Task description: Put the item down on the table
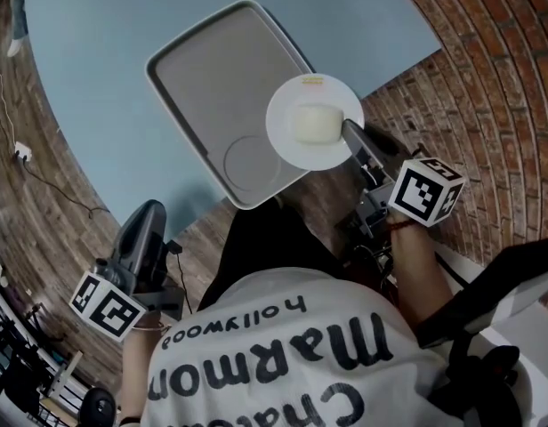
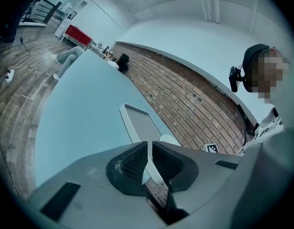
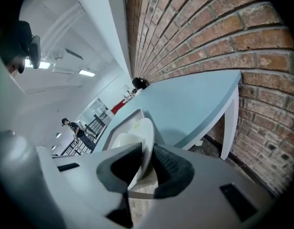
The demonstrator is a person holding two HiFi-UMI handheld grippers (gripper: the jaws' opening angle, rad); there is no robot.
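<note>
A white plate (image 1: 287, 145) carries a pale, soft block of food (image 1: 315, 123). My right gripper (image 1: 350, 132) is shut on the plate's near-right rim. The plate hangs over the right edge of a grey tray (image 1: 216, 78), which lies on the light blue table (image 1: 105, 52) and juts past its near edge. In the right gripper view the plate (image 3: 146, 137) stands edge-on between the jaws of the right gripper (image 3: 148, 156), with the food (image 3: 120, 141) to its left. My left gripper (image 1: 149, 212) is low at the left, off the table, shut and holding nothing.
The tray has a round recess (image 1: 252, 163) at its near corner. Brick-patterned floor surrounds the table, with a cable and a white socket (image 1: 22, 152) at the left. A table leg (image 3: 228, 128) stands near the right gripper. A person stands far off by railings (image 3: 73, 127).
</note>
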